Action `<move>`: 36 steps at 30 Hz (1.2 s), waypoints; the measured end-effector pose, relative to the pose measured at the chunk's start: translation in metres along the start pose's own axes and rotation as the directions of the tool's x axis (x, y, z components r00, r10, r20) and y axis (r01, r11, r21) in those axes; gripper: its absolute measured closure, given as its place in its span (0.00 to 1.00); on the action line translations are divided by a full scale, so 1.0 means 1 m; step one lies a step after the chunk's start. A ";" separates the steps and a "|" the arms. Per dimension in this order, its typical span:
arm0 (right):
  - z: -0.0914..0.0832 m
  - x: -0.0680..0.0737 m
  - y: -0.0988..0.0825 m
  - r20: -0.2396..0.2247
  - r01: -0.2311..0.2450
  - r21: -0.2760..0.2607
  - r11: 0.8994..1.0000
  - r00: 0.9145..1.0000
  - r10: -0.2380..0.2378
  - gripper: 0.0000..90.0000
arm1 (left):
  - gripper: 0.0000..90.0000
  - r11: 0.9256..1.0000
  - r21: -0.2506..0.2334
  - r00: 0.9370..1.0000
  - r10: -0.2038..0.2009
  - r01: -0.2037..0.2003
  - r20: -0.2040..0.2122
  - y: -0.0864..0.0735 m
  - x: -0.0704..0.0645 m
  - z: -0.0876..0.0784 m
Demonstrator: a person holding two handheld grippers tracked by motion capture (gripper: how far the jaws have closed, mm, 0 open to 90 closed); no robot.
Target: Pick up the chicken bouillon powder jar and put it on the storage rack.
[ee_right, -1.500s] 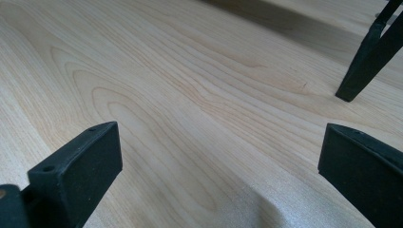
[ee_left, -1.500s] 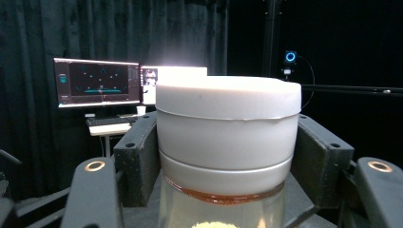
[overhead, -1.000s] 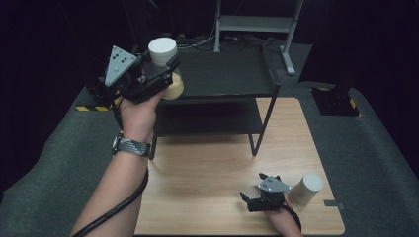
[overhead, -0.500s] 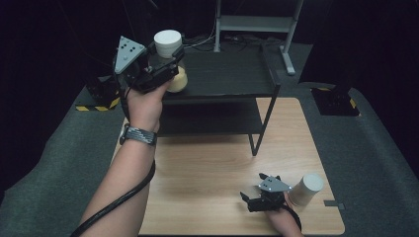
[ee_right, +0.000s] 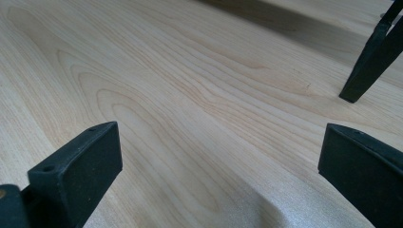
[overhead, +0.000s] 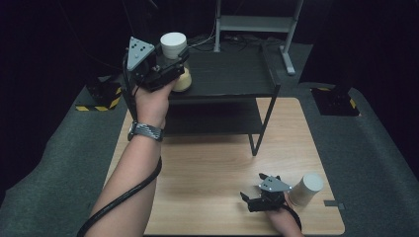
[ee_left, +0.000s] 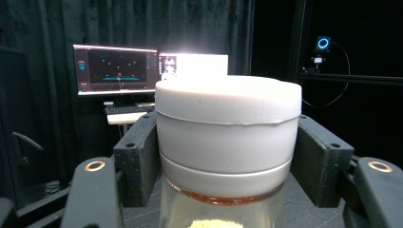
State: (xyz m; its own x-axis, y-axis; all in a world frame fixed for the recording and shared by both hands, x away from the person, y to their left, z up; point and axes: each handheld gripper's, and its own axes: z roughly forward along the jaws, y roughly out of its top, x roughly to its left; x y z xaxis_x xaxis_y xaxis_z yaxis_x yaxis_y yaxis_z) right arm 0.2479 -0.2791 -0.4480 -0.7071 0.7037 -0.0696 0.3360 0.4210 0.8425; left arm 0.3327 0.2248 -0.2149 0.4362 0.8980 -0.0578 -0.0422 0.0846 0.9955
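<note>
jar (ee_left: 227,142) clamped in raised left hand-held gripper (overhead: 170,66), right hand-held gripper (overhead: 257,197) low, spread

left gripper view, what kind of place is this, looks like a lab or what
Probably a lab or recording studio, not a home. Black curtains hang all around, two lit computer monitors sit on a desk behind the white-lidded jar, and a device with a glowing blue ring is mounted on a rail.

White-lidded jar (ee_left: 228,137), black tongs (ee_left: 228,161), pale wood-grain table (ee_right: 190,95), black shelf (overhead: 227,74)
</note>
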 end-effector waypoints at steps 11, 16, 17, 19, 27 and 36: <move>0.000 0.000 0.000 -0.001 0.002 0.001 1.000 1.000 -0.002 0.00 | 0.37 1.000 -0.001 1.000 0.003 -0.003 0.008 -0.001 -0.002 0.004; 0.000 0.000 0.000 -0.002 0.003 0.001 1.000 1.000 -0.003 0.00 | 0.37 1.000 -0.003 1.000 0.002 -0.002 0.008 -0.002 -0.002 0.005; 0.000 0.000 0.000 -0.002 0.003 0.001 1.000 1.000 -0.003 0.00 | 0.37 1.000 -0.003 1.000 0.002 -0.002 0.008 -0.002 -0.002 0.005; 0.000 0.000 0.000 -0.002 0.002 0.002 1.000 1.000 -0.002 0.00 | 0.37 1.000 -0.003 1.000 0.004 -0.004 0.009 -0.002 -0.002 0.005; 0.000 0.000 0.001 -0.001 0.004 0.004 1.000 1.000 -0.004 0.00 | 0.37 1.000 -0.002 1.000 0.017 -0.017 0.013 -0.002 -0.001 0.004; 0.000 0.001 0.001 0.000 0.005 0.006 1.000 1.000 -0.005 0.00 | 0.37 1.000 -0.002 1.000 0.022 -0.022 0.014 -0.003 -0.001 0.002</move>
State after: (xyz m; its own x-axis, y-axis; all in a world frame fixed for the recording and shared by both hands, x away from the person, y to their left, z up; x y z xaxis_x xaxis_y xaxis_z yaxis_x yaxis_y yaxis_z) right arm 0.2479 -0.2778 -0.4473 -0.7090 0.7014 -0.0734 0.3363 0.4278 0.8390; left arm 0.3339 0.2225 -0.2173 0.4480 0.8934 -0.0348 -0.0539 0.0659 0.9964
